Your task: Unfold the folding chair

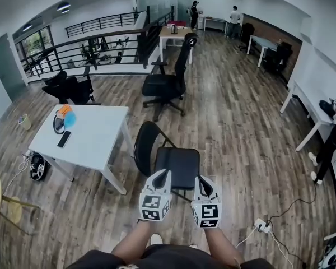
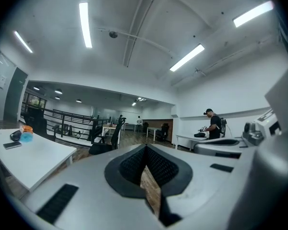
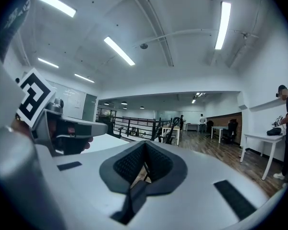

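Note:
The black folding chair (image 1: 171, 160) stands on the wood floor just in front of me, with its rounded back (image 1: 145, 144) at the left and its square seat (image 1: 181, 164) lying flat. My left gripper (image 1: 163, 176) is over the seat's near left edge and my right gripper (image 1: 205, 185) is by its near right corner. Both point level and away from me. In the left gripper view the left gripper (image 2: 145, 169) is shut with nothing in it. The right gripper (image 3: 144, 168) is shut and empty too. Whether either touches the chair I cannot tell.
A white table (image 1: 98, 136) with a phone (image 1: 64, 139) and headphones stands close on the chair's left. A black office chair (image 1: 167, 84) is farther ahead. A power strip (image 1: 261, 225) and cables lie on the floor at the right. A person (image 1: 331, 144) stands by the right desk.

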Motion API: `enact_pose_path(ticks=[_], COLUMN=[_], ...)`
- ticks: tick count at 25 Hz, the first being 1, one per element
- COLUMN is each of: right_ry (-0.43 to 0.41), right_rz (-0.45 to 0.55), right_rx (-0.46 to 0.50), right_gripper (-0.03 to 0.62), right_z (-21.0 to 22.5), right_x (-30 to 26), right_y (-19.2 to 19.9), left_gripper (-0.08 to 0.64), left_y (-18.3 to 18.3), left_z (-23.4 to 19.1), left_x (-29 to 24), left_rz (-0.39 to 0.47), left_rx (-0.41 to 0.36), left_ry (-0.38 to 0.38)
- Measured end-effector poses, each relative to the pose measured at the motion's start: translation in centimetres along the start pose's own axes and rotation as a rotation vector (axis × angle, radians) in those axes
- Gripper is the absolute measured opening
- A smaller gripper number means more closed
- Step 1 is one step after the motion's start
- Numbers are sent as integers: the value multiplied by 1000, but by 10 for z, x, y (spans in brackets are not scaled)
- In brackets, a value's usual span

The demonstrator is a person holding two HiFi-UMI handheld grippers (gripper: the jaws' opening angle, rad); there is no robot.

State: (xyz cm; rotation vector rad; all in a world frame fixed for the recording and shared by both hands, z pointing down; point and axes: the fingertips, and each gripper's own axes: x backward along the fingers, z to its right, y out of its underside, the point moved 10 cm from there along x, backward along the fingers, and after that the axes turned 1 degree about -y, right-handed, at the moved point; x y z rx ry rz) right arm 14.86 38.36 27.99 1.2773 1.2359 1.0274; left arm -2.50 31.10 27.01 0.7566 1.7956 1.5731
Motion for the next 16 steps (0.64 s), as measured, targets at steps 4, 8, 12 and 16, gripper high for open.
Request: enact_pose_path(ticks=[4, 8, 12, 16], right_ry=[11, -19, -28, -23], right_rz=[-6, 46, 96, 78], right_rx=[-8, -10, 11, 12], right_gripper=[14, 14, 14, 14], right_z=[13, 14, 19, 23], right_x=[18, 36, 35, 32], right_y=[6, 5, -3, 6], left_gripper=[5, 5, 5, 5], left_y=[5, 13, 8, 16], left_z=[19, 32, 37, 41], left_x=[8, 20, 12, 5], left_rz=[-20, -24, -7, -21], left_rx=[-2, 7, -11, -12], left_ry=[-8, -22, -22, -21])
